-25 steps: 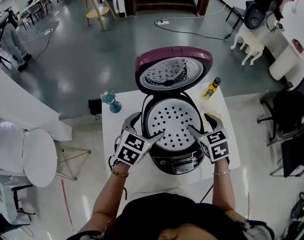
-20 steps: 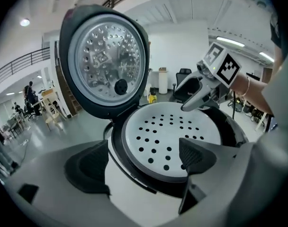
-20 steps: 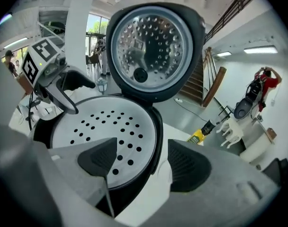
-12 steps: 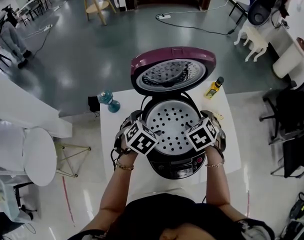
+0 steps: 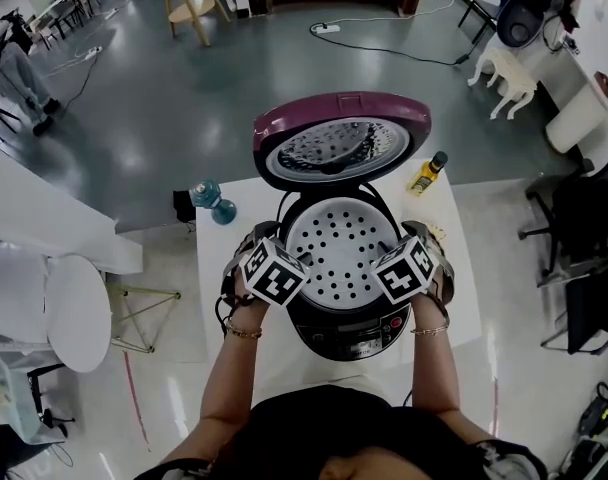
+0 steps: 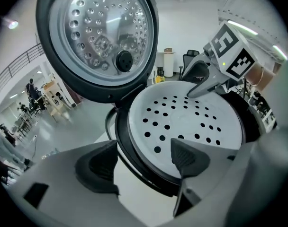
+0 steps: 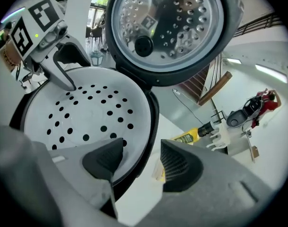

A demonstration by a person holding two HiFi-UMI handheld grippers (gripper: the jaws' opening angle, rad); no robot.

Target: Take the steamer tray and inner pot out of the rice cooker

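The rice cooker (image 5: 347, 318) stands on a white table (image 5: 234, 318) with its purple lid (image 5: 341, 143) swung up. The white perforated steamer tray (image 5: 342, 253) sits in its mouth and hides the inner pot. My left gripper (image 5: 281, 260) straddles the tray's left rim (image 6: 134, 150), one pad over the tray and one outside the cooker. My right gripper (image 5: 399, 260) straddles the right rim (image 7: 144, 126) the same way. Both sets of jaws are closing around the rim, with a gap still showing at the pads. Each gripper shows in the other's view, the right gripper (image 6: 201, 86) and the left gripper (image 7: 66, 82).
A yellow bottle (image 5: 424, 176) lies on the table's far right corner, close behind my right gripper. A blue water bottle (image 5: 212, 200) stands on the floor by the table's far left corner. A round white table (image 5: 69, 313) is at left, black chairs (image 5: 584, 228) at right.
Both grippers came from the front of the tray, spread to its left and right sides, tipped downward and sank over the rim. Their jaws have narrowed.
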